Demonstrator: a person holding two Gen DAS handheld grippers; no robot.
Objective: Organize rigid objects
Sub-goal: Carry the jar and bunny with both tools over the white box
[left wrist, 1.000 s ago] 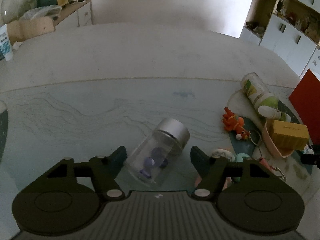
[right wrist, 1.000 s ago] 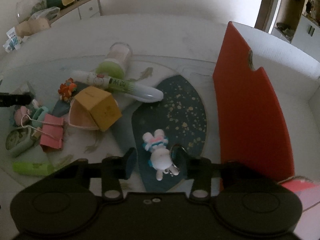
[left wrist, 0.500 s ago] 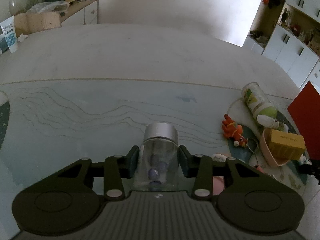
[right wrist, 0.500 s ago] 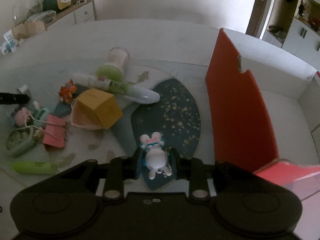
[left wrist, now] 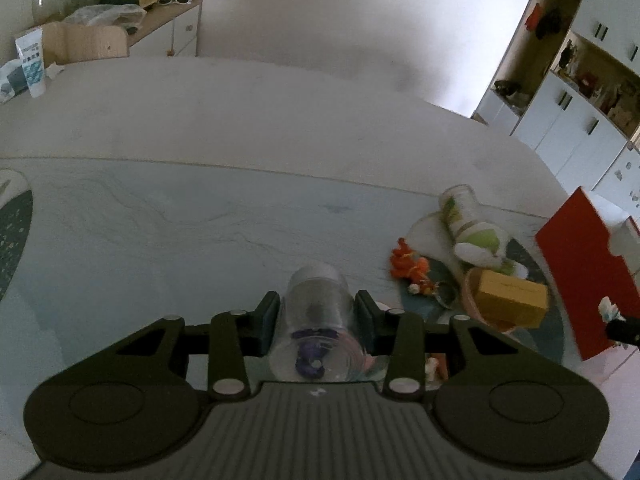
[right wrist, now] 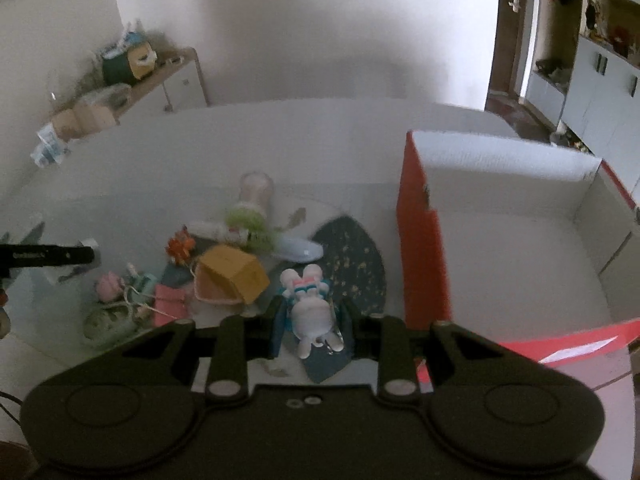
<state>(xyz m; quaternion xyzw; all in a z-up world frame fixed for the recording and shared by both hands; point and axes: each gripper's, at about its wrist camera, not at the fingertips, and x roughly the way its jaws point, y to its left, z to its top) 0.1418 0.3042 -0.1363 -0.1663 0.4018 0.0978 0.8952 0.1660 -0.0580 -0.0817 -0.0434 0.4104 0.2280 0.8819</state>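
Observation:
My left gripper (left wrist: 317,309) is shut on a clear glass jar (left wrist: 316,292) with a silver lid and small purple pieces inside, lifted off the glass table (left wrist: 160,240). The lid end points away from me. My right gripper (right wrist: 314,313) is shut on a white rabbit keychain toy (right wrist: 312,304) with a striped band, raised above the dark speckled mat (right wrist: 352,264). In the left wrist view the right gripper's tip (left wrist: 622,330) shows at the right edge with the toy in it. A black bar at the left of the right wrist view is the left gripper (right wrist: 48,256).
A red and white open box (right wrist: 424,240) stands right of the mat. The pile left of it holds a yellow box (right wrist: 234,272) in a pink bowl, a green-capped bottle (right wrist: 250,208), an orange toy (right wrist: 180,246), a pink clip (right wrist: 170,308). Cabinets line the far walls.
Both grippers closed, the left on the jar and the right on the rabbit toy, and both then rose from the table with them. The jar turned from slanted to straight between the fingers.

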